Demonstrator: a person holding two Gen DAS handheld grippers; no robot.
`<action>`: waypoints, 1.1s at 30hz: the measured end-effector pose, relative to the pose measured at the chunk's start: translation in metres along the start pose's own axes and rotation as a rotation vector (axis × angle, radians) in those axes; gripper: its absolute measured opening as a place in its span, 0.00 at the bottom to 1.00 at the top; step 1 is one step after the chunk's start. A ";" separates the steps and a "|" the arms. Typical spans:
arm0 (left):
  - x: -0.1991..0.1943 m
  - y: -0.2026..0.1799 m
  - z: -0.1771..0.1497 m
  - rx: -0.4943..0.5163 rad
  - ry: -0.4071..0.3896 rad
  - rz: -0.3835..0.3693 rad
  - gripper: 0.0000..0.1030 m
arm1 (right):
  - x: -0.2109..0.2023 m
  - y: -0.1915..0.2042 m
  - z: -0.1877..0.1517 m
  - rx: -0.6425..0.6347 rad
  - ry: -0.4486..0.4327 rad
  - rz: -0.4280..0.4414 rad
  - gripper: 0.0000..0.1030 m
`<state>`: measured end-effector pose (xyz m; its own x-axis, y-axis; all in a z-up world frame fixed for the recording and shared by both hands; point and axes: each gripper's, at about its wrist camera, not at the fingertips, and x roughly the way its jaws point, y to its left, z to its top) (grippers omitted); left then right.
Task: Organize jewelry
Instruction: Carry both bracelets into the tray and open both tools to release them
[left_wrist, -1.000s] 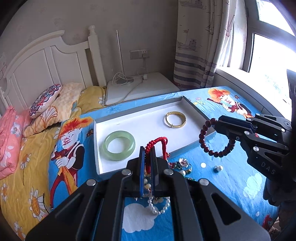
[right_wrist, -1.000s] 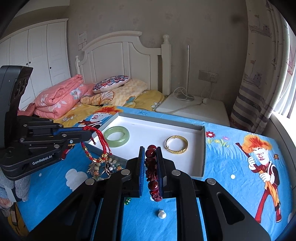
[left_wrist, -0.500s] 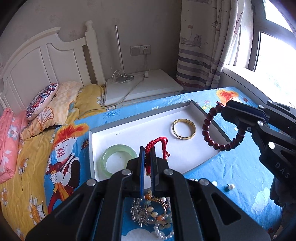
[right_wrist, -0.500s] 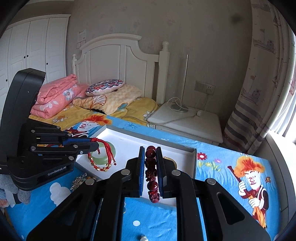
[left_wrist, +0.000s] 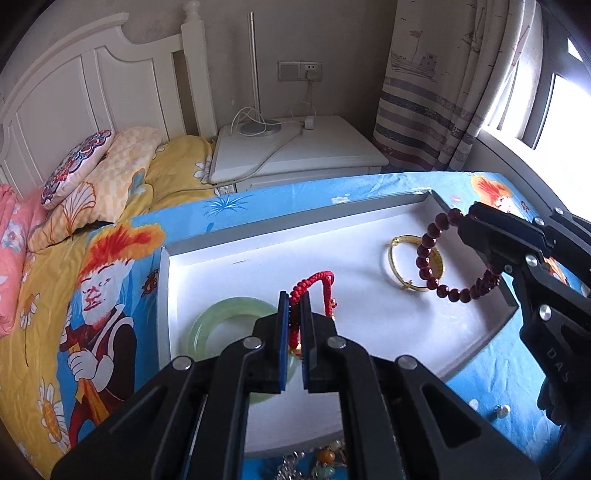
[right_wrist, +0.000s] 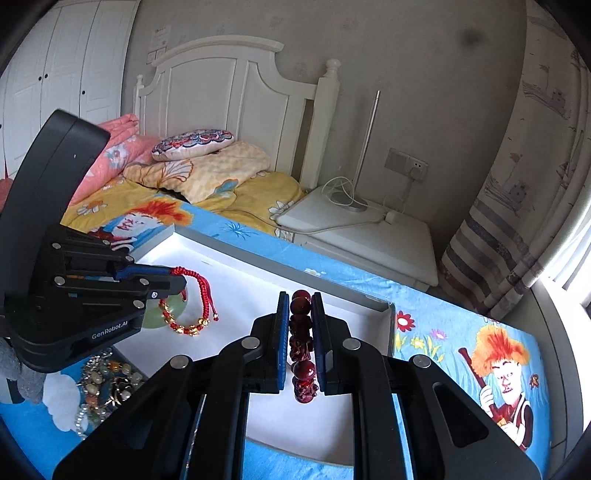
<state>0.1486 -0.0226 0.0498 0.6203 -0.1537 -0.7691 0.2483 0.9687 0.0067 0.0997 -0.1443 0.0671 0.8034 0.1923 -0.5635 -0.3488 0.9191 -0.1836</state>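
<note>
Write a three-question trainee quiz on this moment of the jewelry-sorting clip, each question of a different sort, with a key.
1. Multiple choice: what do the right tongs hold? A) gold bangle B) dark red bead bracelet C) pearl strand
2. True or false: the green jade bangle lies inside the white tray.
3. Fill in: the left tongs are shut on the ___ cord bracelet.

Key
1. B. The dark red bead bracelet hangs from the right tongs above the tray, over the gold bangle.
2. True.
3. Red. The red cord bracelet, with its gold beads, dangles over the tray.
</note>
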 end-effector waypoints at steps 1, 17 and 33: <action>0.005 0.002 0.001 -0.006 0.003 0.000 0.05 | 0.007 0.001 -0.001 -0.004 0.011 0.002 0.14; 0.026 0.052 0.010 -0.105 -0.024 0.097 0.63 | 0.045 0.034 -0.005 0.011 0.103 0.154 0.51; -0.089 0.040 -0.069 -0.152 -0.128 0.124 0.89 | -0.039 -0.022 -0.064 0.177 0.113 0.086 0.51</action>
<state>0.0519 0.0437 0.0739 0.7309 -0.0456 -0.6809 0.0554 0.9984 -0.0074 0.0456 -0.1939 0.0417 0.7117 0.2420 -0.6595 -0.3154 0.9489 0.0079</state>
